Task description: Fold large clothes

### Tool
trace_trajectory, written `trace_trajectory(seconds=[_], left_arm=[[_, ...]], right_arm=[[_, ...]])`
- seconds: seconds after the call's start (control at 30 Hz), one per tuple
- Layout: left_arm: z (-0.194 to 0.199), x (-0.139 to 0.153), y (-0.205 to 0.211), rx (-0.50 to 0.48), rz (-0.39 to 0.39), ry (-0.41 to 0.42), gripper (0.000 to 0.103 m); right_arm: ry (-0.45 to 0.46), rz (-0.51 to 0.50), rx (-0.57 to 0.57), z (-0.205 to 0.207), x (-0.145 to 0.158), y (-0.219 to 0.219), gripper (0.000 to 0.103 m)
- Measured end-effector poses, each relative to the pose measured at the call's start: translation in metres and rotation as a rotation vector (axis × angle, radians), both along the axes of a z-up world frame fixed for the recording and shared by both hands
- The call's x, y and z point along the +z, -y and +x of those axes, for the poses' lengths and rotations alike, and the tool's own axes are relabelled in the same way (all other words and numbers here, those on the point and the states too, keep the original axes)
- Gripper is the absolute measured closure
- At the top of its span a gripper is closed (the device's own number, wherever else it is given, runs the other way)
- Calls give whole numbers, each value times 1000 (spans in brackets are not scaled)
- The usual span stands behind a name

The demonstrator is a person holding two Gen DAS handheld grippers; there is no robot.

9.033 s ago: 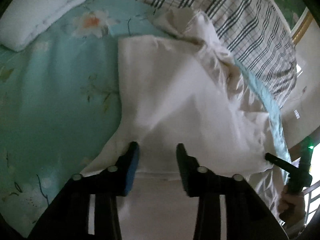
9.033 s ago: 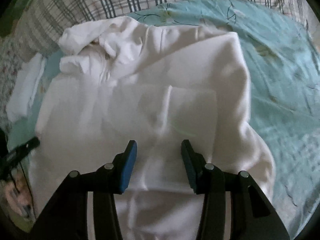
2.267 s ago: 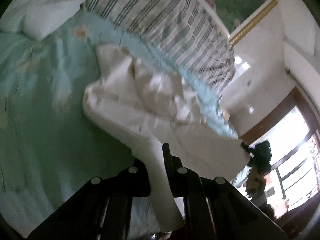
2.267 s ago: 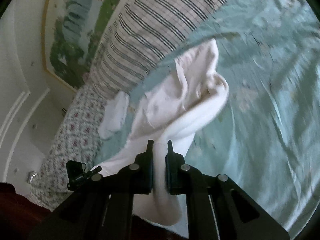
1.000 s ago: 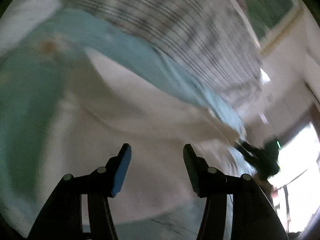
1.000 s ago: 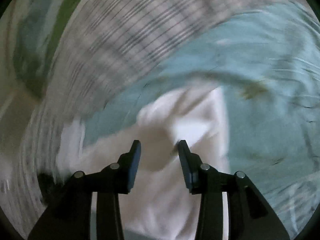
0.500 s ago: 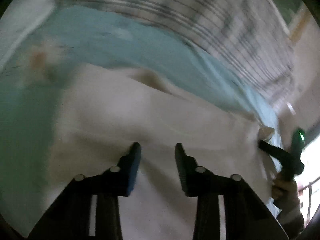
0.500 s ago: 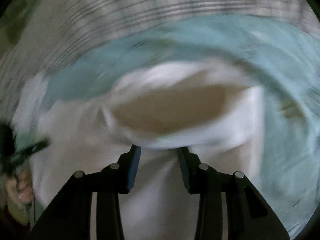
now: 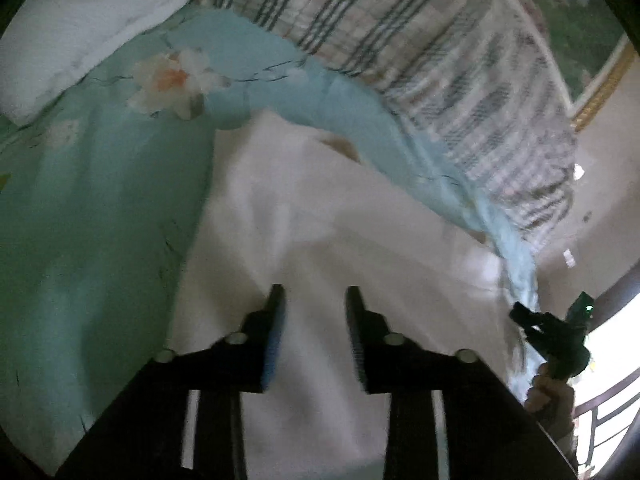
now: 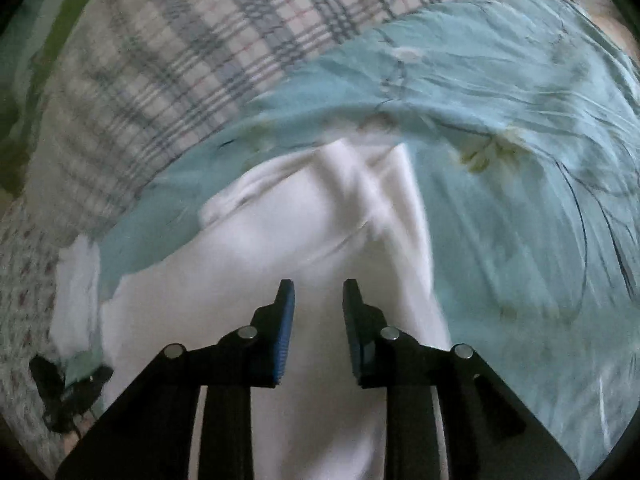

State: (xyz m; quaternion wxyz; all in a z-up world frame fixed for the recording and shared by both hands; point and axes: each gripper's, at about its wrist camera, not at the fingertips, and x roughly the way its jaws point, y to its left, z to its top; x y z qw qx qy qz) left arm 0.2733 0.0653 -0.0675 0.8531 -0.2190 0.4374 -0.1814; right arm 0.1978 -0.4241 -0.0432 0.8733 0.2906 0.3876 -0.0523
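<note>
We find the garment (image 9: 320, 216) lying on the bedsheet (image 9: 92, 208), with our left gripper (image 9: 315, 300) over its near part, jaws opening, nothing pressed between them; behind it the sheet runs to a checked quilt (image 9: 420, 40), and a pillow (image 9: 80, 12) sits at the far left. From the right wrist view we have the right gripper (image 10: 318, 292) over the garment (image 10: 280, 248) too, jaws closing with nothing nipped, sheet (image 10: 520, 200) to its right and the quilt (image 10: 180, 60) behind. The right gripper shows at the garment's right edge (image 9: 552, 332), the left one at its left edge (image 10: 68, 388)
</note>
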Motion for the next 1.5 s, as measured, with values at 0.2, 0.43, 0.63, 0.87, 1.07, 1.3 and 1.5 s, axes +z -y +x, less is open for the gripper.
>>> trace_trajectory(seconds=[0.2,0.43,0.63,0.87,1.07,1.3,1.5], left_arm=[[-67,6,29,-71,-92,11,51],[-104,-28,50,-82,-167,-85,51],[-96,-52,48,11,-231,-129,43],[-65,-58,21,161,-302,-107,44],[-46,-59,-1,246,-290,-88,53],[-32,-67,-16,252,-295,-103,93],[-34,-34,-4,206,-234,-21,96]], right_arm=[[27,5,103,-53,2,-44,72],[40,82,93,-95,-14,-72,71],[26,104,105,-107,-20,-81,71],[37,95,106,-108,-16,-83,71],[43,85,127,-101,-12,-88,71],[44,58,215,-58,-7,-112,71],[16,-1,390,18,-5,-156,75]])
